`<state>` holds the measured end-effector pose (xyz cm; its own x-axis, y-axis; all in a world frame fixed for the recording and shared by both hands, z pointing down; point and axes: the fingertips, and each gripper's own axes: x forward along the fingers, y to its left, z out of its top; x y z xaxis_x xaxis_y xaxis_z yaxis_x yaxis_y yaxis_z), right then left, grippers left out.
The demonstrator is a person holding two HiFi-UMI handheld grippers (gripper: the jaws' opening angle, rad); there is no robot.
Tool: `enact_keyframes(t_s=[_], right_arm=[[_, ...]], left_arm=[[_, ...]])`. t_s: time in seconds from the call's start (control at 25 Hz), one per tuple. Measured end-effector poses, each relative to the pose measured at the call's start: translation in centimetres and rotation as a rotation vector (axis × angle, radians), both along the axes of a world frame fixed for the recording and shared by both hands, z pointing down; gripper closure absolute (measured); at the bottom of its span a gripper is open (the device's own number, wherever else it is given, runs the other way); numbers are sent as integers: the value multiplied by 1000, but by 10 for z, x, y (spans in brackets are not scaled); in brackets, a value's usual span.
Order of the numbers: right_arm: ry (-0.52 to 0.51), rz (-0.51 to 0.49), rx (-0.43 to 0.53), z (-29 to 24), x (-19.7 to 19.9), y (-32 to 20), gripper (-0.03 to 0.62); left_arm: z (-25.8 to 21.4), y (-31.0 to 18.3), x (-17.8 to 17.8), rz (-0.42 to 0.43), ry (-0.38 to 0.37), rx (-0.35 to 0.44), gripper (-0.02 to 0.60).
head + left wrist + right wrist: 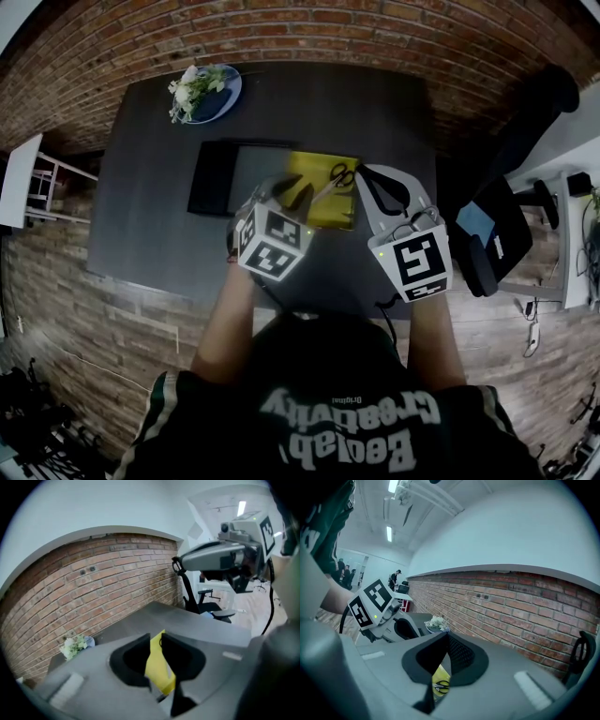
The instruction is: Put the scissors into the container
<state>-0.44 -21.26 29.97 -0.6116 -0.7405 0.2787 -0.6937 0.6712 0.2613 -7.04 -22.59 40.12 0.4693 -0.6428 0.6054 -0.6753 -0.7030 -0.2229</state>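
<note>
head view, centre: my left hand-held gripper (292, 194), slightly parted, and right hand-held gripper (377, 184), closed empty, flank the scissors (339, 175), likely for grabbing.

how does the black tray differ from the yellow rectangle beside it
The black tray is dark and lies to the left; the yellow rectangle is bright and lies to the right. The scissors rest on the yellow rectangle, not on the black tray. Both lie flat on the table, side by side.
</note>
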Motion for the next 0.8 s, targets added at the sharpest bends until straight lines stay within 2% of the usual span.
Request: enact_keyframes(t_s=[0.24,0.8], right_arm=[[-7,1,11,-8,-2,1,588],[-14,-22,34,-21,-10,3,588]], left_arm=[[-34,-1,-3,8,20,97,505],[-92,7,-1,51,122,264,506]])
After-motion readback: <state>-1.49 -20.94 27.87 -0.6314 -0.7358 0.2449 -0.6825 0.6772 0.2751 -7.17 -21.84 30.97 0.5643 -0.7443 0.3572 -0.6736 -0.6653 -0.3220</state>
